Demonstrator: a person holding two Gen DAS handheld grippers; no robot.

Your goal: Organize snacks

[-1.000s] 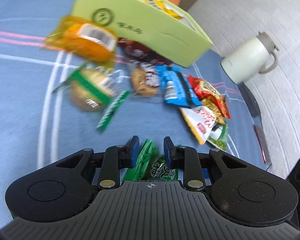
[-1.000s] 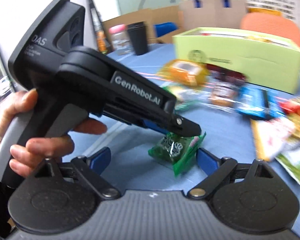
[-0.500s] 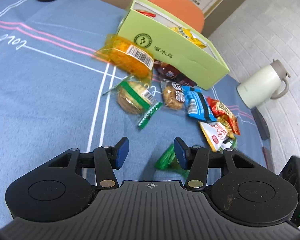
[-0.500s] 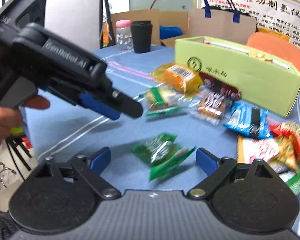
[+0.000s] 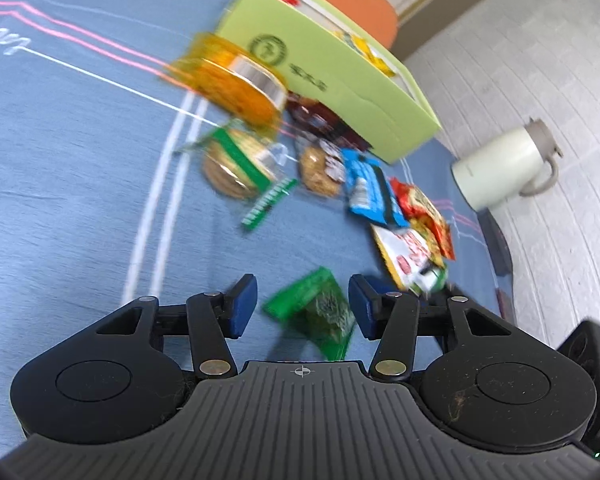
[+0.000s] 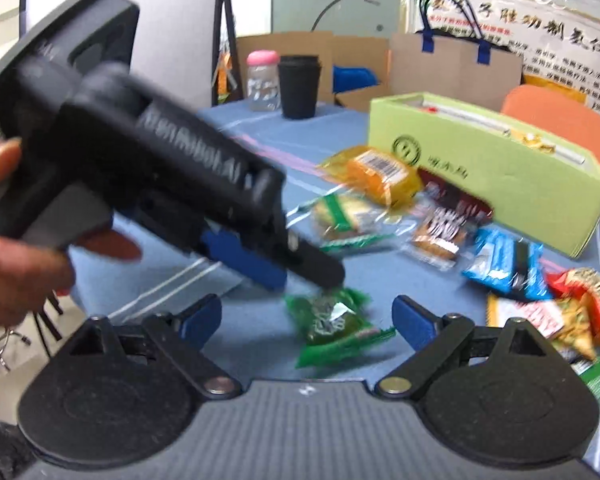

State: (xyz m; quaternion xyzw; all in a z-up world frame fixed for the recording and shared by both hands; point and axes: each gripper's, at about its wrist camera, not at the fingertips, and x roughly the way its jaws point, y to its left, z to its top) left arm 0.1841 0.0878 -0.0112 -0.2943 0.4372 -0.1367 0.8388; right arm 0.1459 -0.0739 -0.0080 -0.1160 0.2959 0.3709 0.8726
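Left tongs (image 5: 302, 300) opening, no longer pinching green packet (image 5: 320, 314), now on surface (image 5: 60, 160). Right tongs (image 6: 306, 316) wide, empty.

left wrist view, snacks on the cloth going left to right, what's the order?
Orange packet → green-banded biscuit pack → green packet between the left gripper's opening jaws, untouched → blue packet → red packet.
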